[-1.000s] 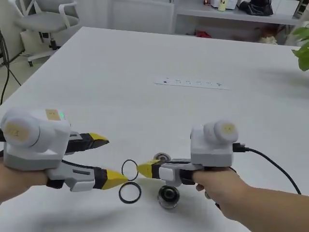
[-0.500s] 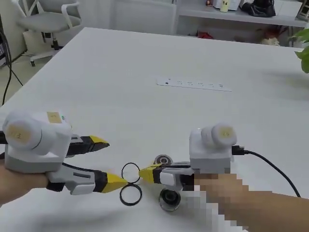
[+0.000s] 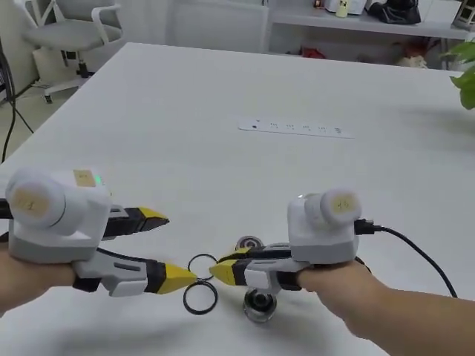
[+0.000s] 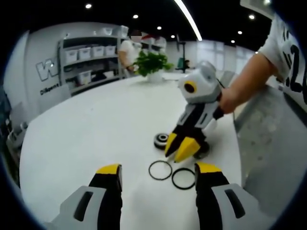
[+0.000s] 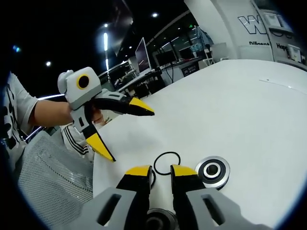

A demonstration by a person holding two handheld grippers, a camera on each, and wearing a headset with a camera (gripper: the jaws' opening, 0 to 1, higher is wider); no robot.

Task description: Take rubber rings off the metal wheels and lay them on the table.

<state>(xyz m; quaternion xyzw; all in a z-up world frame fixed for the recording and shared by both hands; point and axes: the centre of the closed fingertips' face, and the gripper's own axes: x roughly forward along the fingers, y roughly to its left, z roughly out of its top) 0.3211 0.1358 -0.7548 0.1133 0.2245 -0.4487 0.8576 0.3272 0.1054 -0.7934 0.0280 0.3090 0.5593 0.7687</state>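
Note:
Two black rubber rings lie loose on the white table [image 3: 223,111]: a far ring [image 3: 197,261] [image 4: 160,170] [image 5: 167,162] and a near ring [image 3: 200,297] [image 4: 183,178]. A bare metal wheel [image 3: 250,243] [image 4: 161,140] [image 5: 212,171] lies flat just beyond them. A second wheel [image 3: 259,302] [image 5: 158,221] sits under my right gripper. My left gripper [image 3: 169,246] [image 4: 158,168] stands wide open, its jaws on either side of the rings. My right gripper [image 3: 220,268] [image 4: 181,146] [image 5: 161,170] points at the far ring's edge, its jaws a narrow gap apart with nothing between them.
A white power strip [image 3: 295,127] lies mid-table beyond the work. The right gripper's black cable [image 3: 415,248] trails off to the right. An office chair [image 3: 70,30] stands past the far left corner, and shelves [image 3: 356,18] run behind the table.
My right gripper's tips have slid slightly nearer and now overlap the far ring's right edge. The left gripper has barely moved and stays wide open.

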